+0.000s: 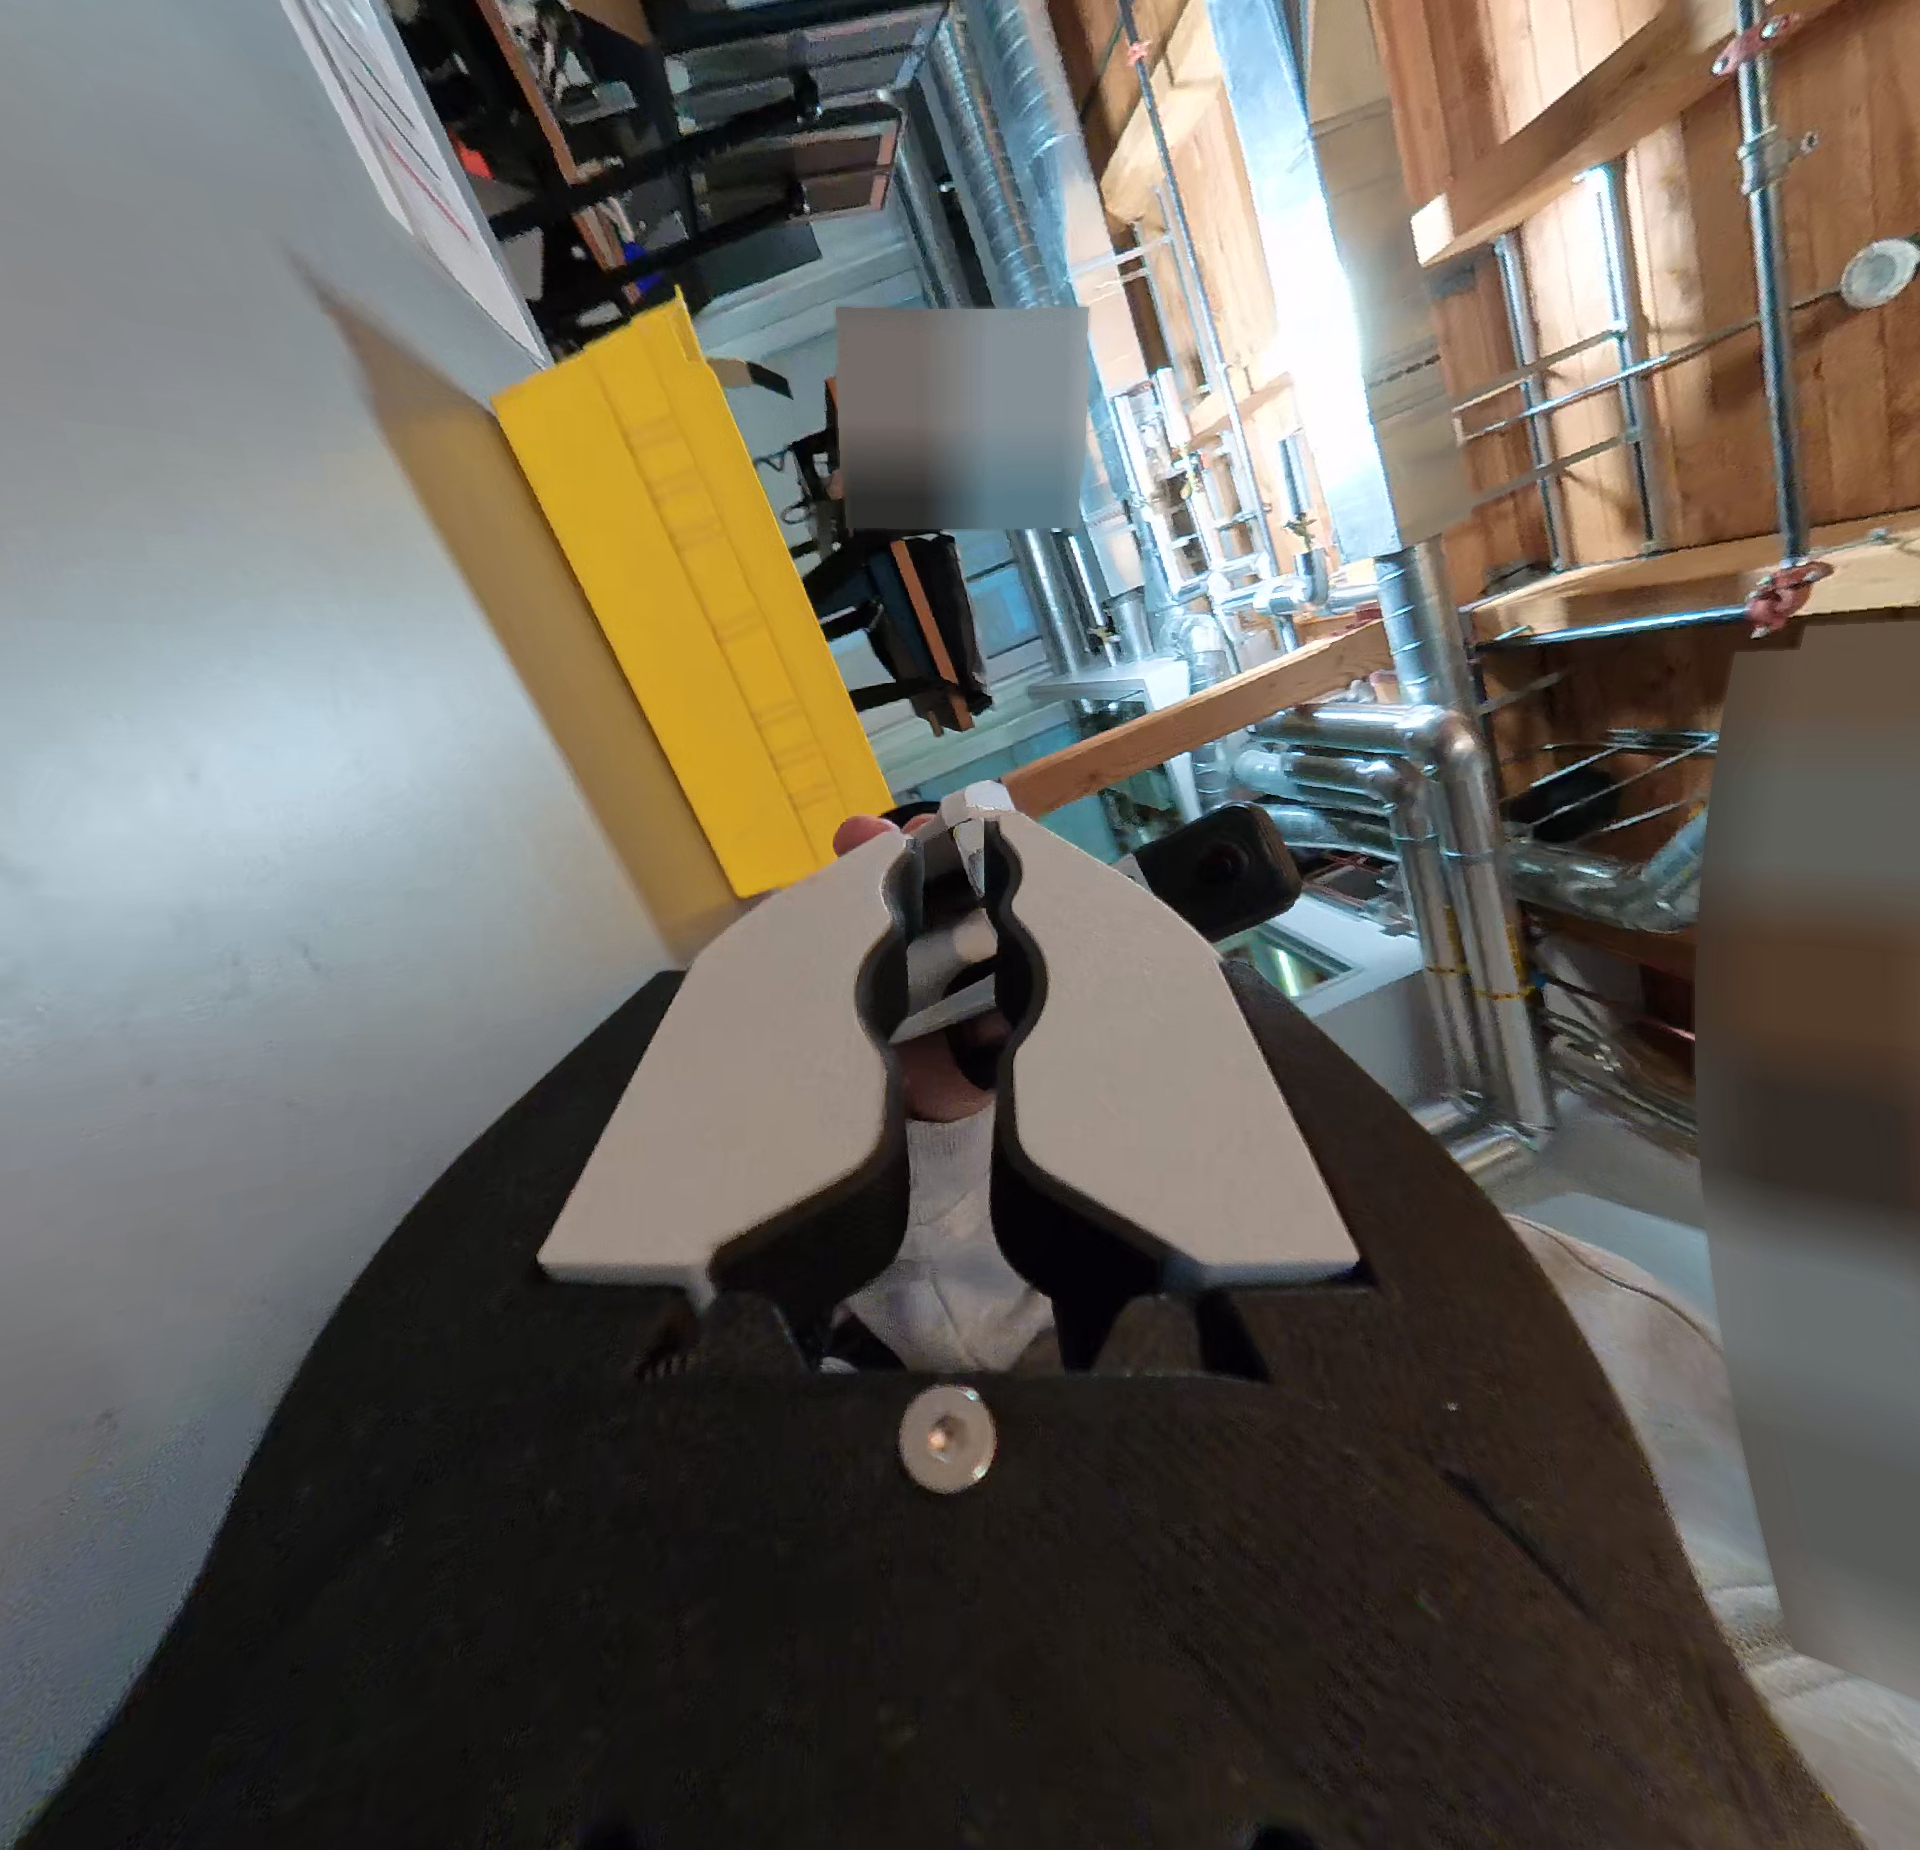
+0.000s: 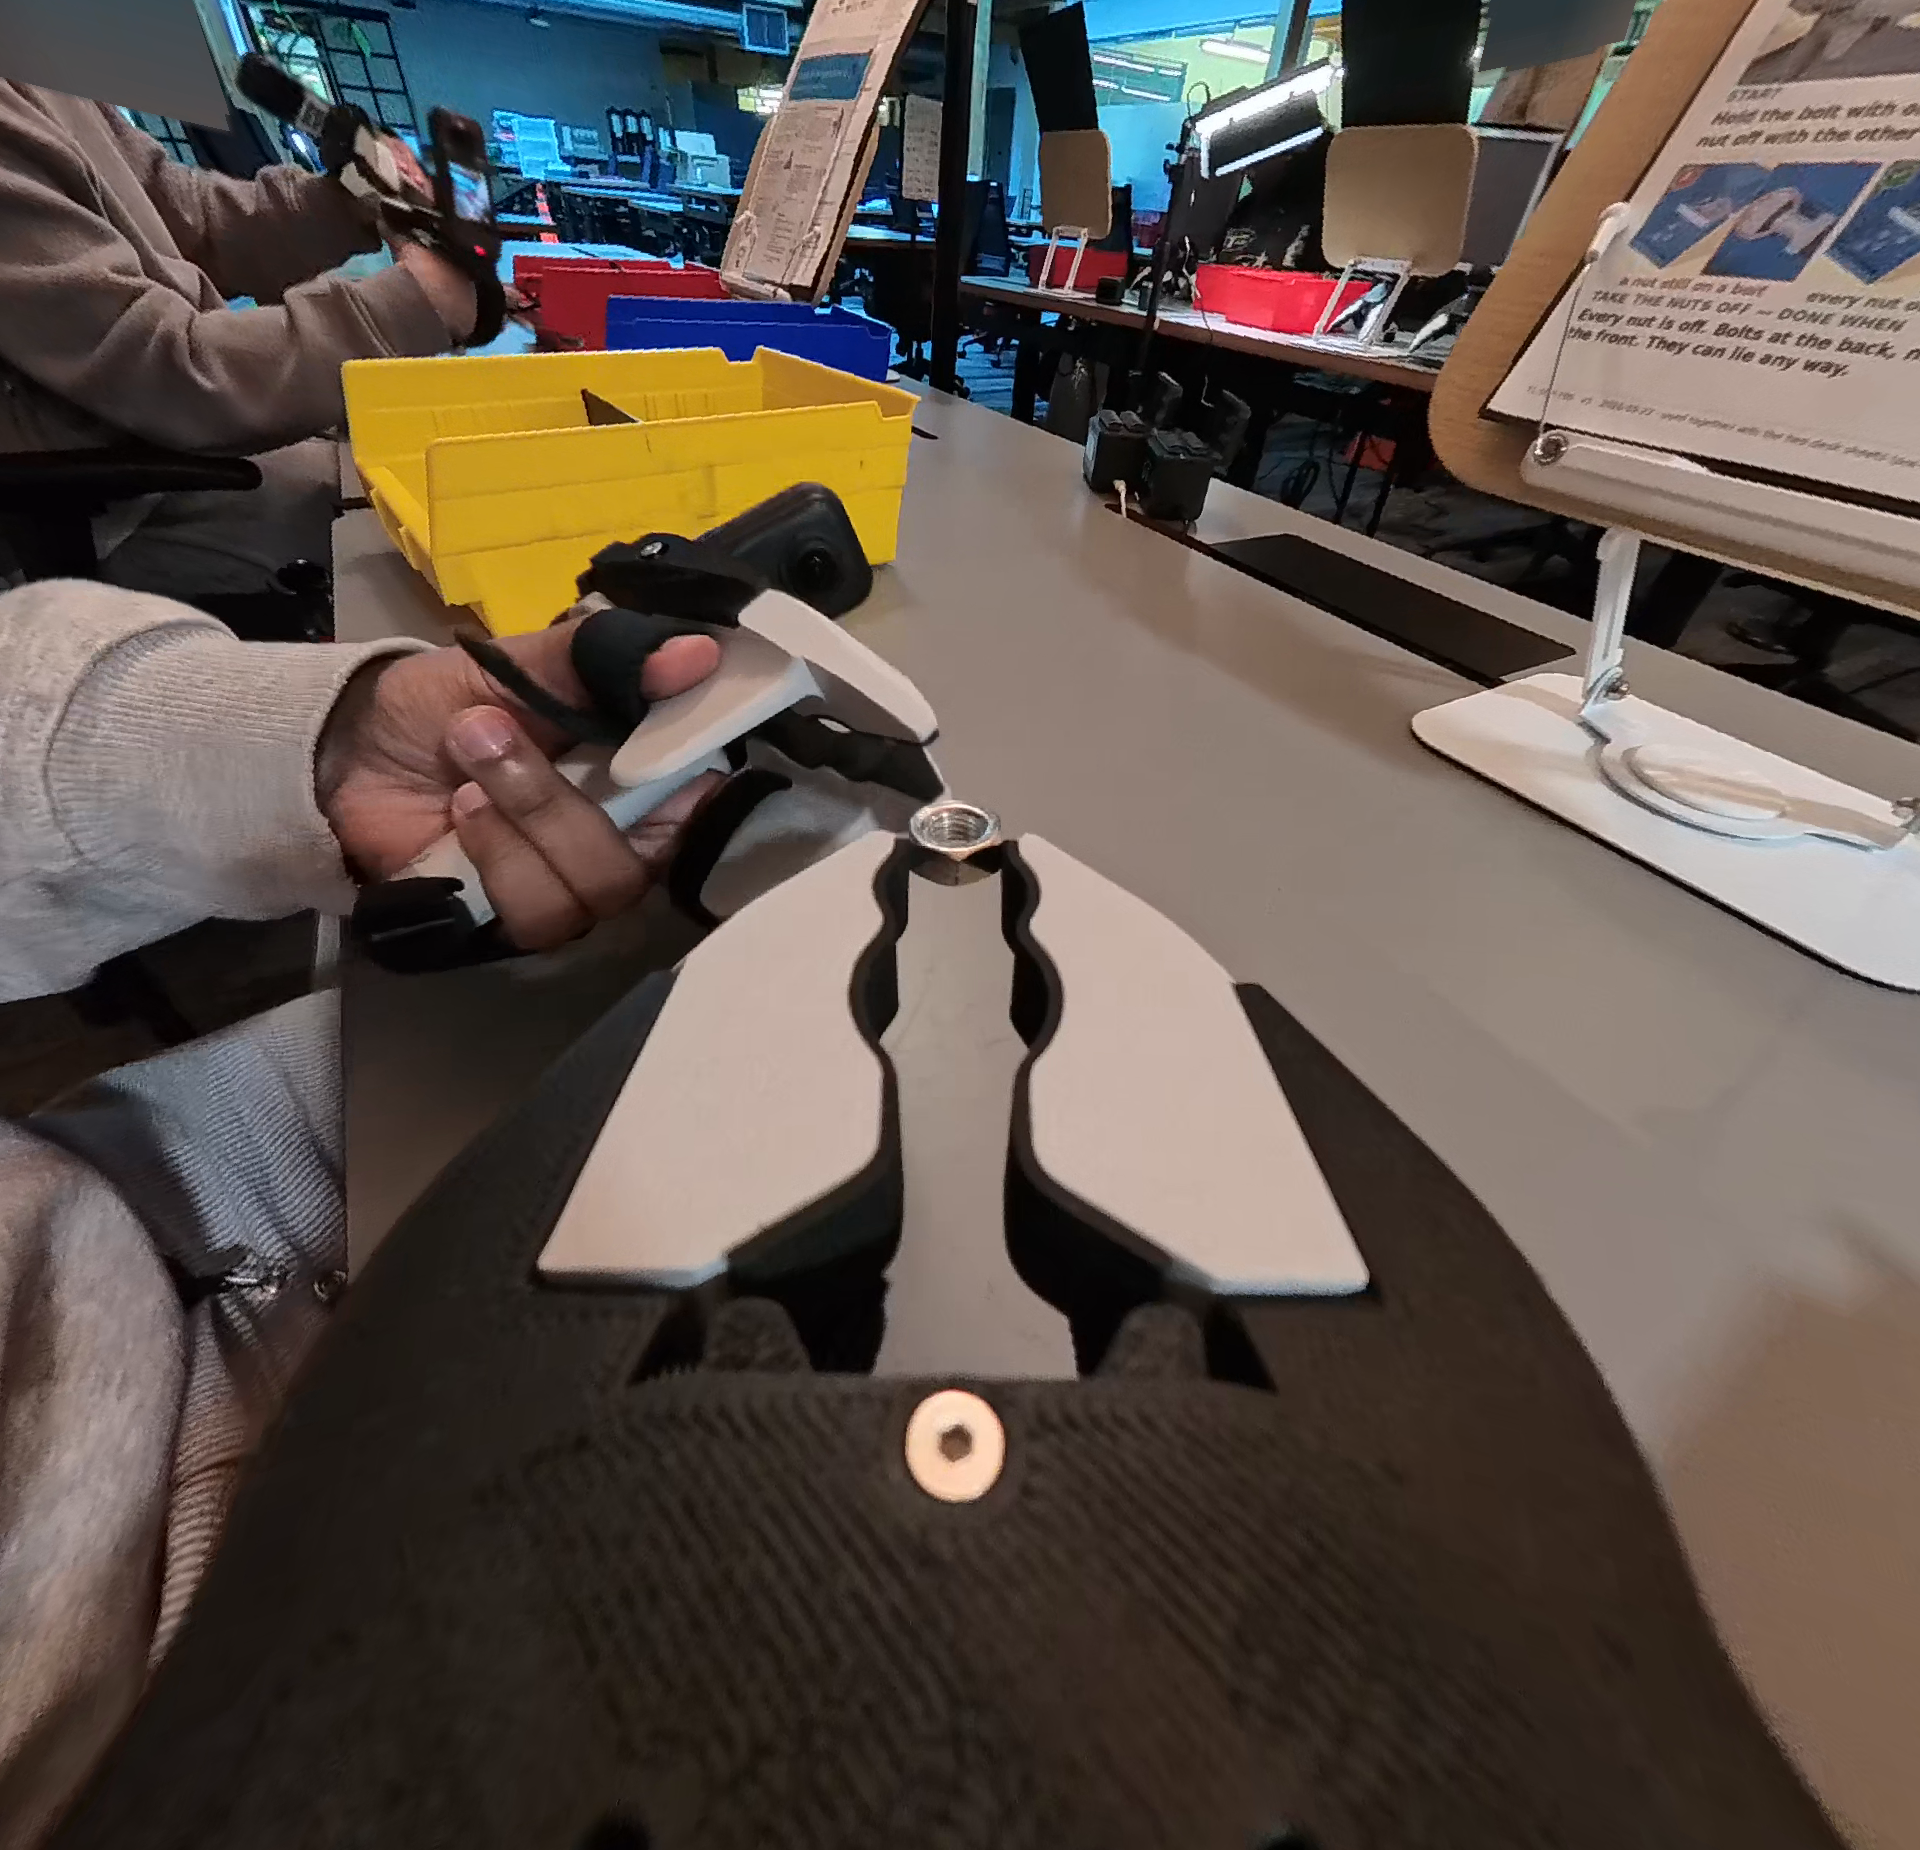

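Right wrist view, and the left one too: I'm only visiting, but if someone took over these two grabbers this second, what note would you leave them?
Right gripper: shut on a metal hex nut at its fingertips, above the grey table. The nut's hole looks empty.
Left gripper: held in a hand, its tips right beside the nut. The fingers are close together, but I cannot tell whether they grip anything.
Yellow bin: on the table behind the left gripper, contents mostly hidden.
White stand with a printed sheet: on the table to the right.
No bolt shows clearly in either view.
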`<action>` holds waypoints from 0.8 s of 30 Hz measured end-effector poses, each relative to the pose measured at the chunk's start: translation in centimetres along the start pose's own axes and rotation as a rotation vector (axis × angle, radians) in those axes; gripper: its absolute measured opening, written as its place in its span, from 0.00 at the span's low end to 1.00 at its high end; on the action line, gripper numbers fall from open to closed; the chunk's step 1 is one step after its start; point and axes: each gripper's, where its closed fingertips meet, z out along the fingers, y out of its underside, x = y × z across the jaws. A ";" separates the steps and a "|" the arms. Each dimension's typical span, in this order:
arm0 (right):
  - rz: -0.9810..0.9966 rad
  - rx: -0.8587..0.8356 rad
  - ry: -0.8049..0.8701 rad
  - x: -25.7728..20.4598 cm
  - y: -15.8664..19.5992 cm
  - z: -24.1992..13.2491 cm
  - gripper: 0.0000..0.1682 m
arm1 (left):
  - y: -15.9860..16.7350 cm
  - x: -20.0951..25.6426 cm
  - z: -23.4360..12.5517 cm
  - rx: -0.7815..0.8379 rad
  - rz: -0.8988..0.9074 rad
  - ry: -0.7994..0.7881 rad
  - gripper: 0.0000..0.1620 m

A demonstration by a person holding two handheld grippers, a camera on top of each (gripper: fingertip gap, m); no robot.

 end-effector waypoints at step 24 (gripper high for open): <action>0.101 -0.025 0.061 2.4 1.4 0.3 0.10 | -24.8 3.5 -35.8 -0.094 0.441 -1.386 0.01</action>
